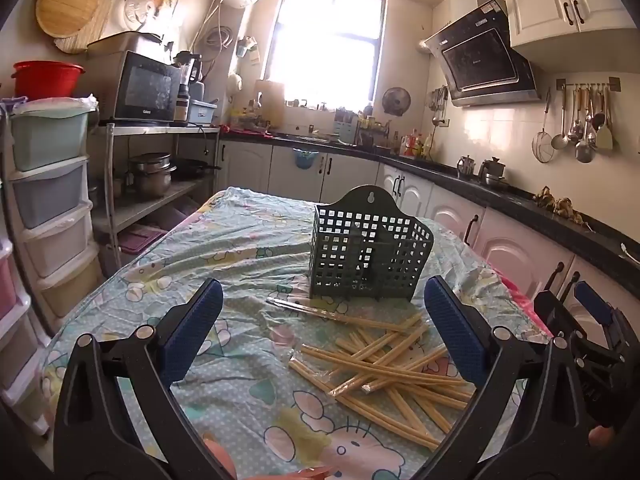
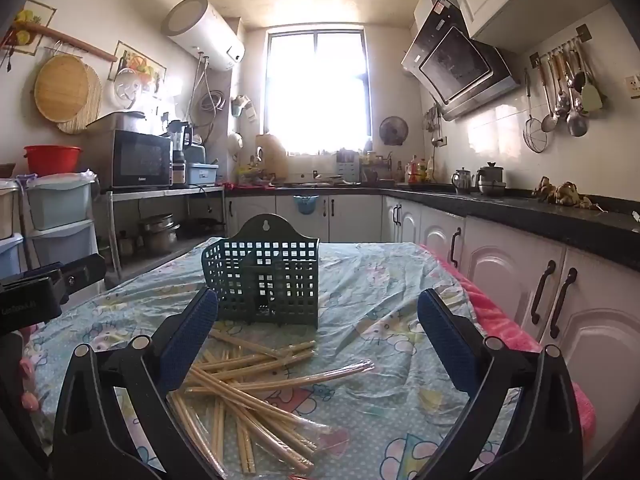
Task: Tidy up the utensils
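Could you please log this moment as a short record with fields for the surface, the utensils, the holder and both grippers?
surface: table under a cartoon-print cloth
utensils: chopsticks, loose in a crisscrossed pile, some in clear wrappers
holder: dark green slotted basket, upright just behind the pile, looks empty
left gripper: open, holding nothing
right gripper: open, holding nothing
progress: no chopstick visible in the basket yet

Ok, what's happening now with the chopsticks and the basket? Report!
Left gripper and right gripper open, holding nothing. Chopsticks piled loose on the tablecloth. Green basket upright behind them, looks empty. Nothing in the way.
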### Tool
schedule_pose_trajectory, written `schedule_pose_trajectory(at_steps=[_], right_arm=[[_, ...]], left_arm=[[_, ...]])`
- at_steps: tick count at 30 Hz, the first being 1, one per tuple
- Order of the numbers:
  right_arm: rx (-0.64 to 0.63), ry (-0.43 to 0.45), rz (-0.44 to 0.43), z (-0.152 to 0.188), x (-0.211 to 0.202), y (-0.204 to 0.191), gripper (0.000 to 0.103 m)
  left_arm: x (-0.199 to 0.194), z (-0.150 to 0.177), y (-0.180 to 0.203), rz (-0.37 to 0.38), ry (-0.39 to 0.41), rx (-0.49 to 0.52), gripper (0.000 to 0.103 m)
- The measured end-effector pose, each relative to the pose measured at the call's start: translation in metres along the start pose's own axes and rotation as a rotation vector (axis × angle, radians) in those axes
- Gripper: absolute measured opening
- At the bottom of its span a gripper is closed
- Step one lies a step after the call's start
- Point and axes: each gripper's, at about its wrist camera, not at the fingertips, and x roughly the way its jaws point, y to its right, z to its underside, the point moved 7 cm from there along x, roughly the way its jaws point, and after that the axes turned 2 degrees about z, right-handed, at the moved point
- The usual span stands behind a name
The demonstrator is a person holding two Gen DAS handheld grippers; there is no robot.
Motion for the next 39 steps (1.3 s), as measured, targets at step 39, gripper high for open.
schedule_pose_trajectory(at_steps=[39], right_arm=[[0.012, -0.033, -0.012, 0.013, 0.01, 0.0, 0.097]], left_arm=[[0.0, -0.013, -0.003, 0.002, 0.003, 0.006, 0.093]])
